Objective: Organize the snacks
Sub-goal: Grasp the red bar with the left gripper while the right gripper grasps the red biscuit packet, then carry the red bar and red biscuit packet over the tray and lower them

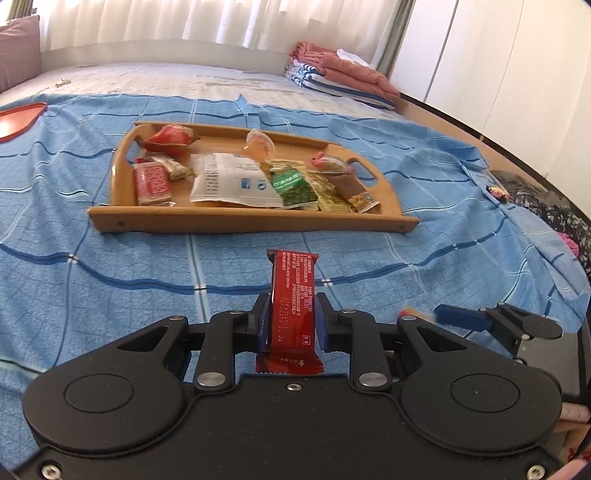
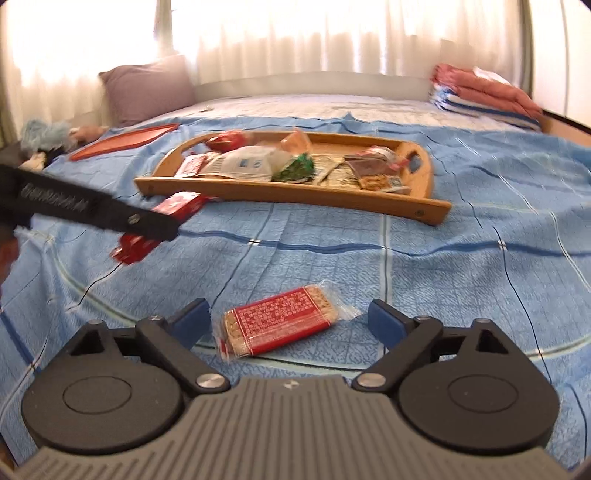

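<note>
Left gripper, bottom centre of the left wrist view: black body, blue pads, jaws pinching a red snack bar that stands upright between them, its top end rising above the fingertips. Right gripper, bottom centre of the right wrist view: jaws spread wide, one blue pad to each side of a crispy bar in a red-labelled clear wrapper, which lies flat on the blue checked bedspread; the pads do not press on it. Wooden tray, middle of the left wrist view, well apart from both grippers: rounded ends, cut-out handles, resting on the bedspread. Contents: a white sachet at centre, a green packet just to its right, a red-labelled bar at the left end, a red crinkled wrapper in the upper left corner, a jelly cup toward the rear, and brown and yellow bars at the right end, partly overlapping. Red flat lid, upper left of the right wrist view, on the bedspread beyond the tray. Purple pillow upper left; folded blankets upper right, stacked by the white curtains.
</note>
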Action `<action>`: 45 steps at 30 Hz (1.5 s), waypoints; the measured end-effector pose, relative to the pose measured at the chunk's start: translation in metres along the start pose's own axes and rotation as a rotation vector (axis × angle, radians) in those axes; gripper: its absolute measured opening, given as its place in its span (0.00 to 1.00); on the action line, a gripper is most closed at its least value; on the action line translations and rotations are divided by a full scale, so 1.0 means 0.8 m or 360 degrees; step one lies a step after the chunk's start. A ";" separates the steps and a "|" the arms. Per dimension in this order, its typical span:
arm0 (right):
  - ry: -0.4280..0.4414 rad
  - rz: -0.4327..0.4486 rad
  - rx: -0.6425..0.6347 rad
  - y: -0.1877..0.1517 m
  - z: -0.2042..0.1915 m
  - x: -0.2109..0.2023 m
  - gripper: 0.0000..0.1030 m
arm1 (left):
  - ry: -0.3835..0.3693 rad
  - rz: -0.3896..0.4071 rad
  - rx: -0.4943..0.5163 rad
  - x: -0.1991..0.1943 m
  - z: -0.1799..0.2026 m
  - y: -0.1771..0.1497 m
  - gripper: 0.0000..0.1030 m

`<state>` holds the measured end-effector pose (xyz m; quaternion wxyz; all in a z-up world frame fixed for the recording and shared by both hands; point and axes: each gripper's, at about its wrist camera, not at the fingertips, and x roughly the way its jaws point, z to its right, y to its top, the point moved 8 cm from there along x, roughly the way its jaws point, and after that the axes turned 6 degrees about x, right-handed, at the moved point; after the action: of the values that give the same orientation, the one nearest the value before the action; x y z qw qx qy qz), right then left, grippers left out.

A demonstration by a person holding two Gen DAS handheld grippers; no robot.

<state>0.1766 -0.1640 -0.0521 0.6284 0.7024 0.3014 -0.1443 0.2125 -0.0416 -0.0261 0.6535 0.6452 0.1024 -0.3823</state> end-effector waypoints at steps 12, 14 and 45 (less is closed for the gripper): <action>-0.0065 0.0022 -0.0027 0.006 -0.006 -0.003 0.74 | 0.0021 -0.0013 0.0067 -0.016 -0.003 -0.010 0.23; -0.0063 0.0022 -0.0006 0.008 -0.006 -0.004 0.73 | 0.0029 -0.0008 0.0073 -0.017 -0.004 -0.010 0.23; -0.0096 0.0071 0.0145 0.050 0.017 -0.019 0.66 | 0.0132 0.0012 0.0084 -0.020 -0.015 0.009 0.23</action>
<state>0.1917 -0.1820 -0.0139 0.6078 0.7321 0.2596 -0.1649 0.2106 -0.0254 -0.0120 0.6328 0.6780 0.1169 -0.3553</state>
